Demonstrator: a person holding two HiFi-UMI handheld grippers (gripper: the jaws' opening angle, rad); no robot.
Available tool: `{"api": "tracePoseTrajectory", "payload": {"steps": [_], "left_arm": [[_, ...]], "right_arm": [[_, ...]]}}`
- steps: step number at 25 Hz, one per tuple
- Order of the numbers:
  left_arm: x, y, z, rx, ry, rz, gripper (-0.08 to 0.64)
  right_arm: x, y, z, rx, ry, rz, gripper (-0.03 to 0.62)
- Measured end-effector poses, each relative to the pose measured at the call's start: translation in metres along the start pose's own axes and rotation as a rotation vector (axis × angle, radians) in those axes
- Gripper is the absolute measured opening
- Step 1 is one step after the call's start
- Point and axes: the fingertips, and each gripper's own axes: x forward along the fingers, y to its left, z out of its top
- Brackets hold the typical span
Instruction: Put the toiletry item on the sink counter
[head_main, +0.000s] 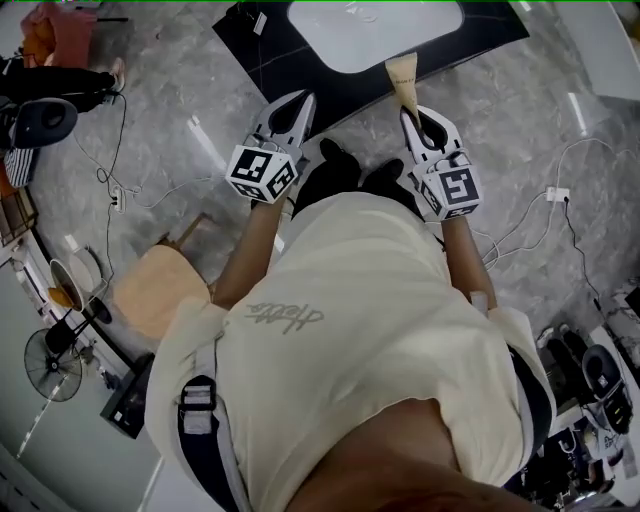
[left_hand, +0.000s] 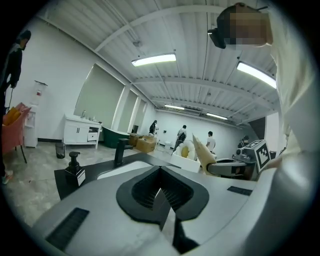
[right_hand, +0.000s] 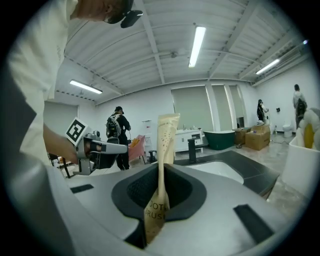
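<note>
The toiletry item is a beige paper toothbrush packet (head_main: 403, 80) (right_hand: 162, 160). It stands up out of my right gripper (head_main: 410, 115) (right_hand: 159, 200), which is shut on its lower end. The packet's top reaches the front edge of the black sink counter (head_main: 262, 50) with its white basin (head_main: 375, 28). My left gripper (head_main: 303, 100) (left_hand: 162, 200) hangs level beside it, jaws shut on nothing, short of the counter edge. In the left gripper view the packet (left_hand: 202, 152) and right gripper (left_hand: 235, 166) show to the right, above the counter (left_hand: 100, 167).
A black faucet (left_hand: 120, 150) and a black soap dispenser (left_hand: 75, 167) stand on the counter. A white bin (left_hand: 187, 156) holding yellow things sits to the right. On the marble floor are cables (head_main: 150, 195), a wooden stool (head_main: 160, 285) and a fan (head_main: 52, 365). People stand far off.
</note>
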Motion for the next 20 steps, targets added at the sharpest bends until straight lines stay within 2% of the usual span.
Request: {"api": "tracePoseTrajectory", "payload": {"steps": [4, 9, 20], "left_arm": [[-0.005, 0.029, 0.006, -0.026, -0.020, -0.007, 0.003], [-0.013, 0.071, 0.025, -0.016, -0.068, 0.001, 0.003], [-0.070, 0.171, 0.027, -0.077, -0.108, 0.138, 0.003]], "right_arm": [[0.031, 0.015, 0.005, -0.003, 0.035, 0.021, 0.021], [0.077, 0.035, 0.021, -0.043, 0.057, 0.061, 0.021], [0.180, 0.078, 0.038, -0.118, 0.137, 0.156, 0.021]]}}
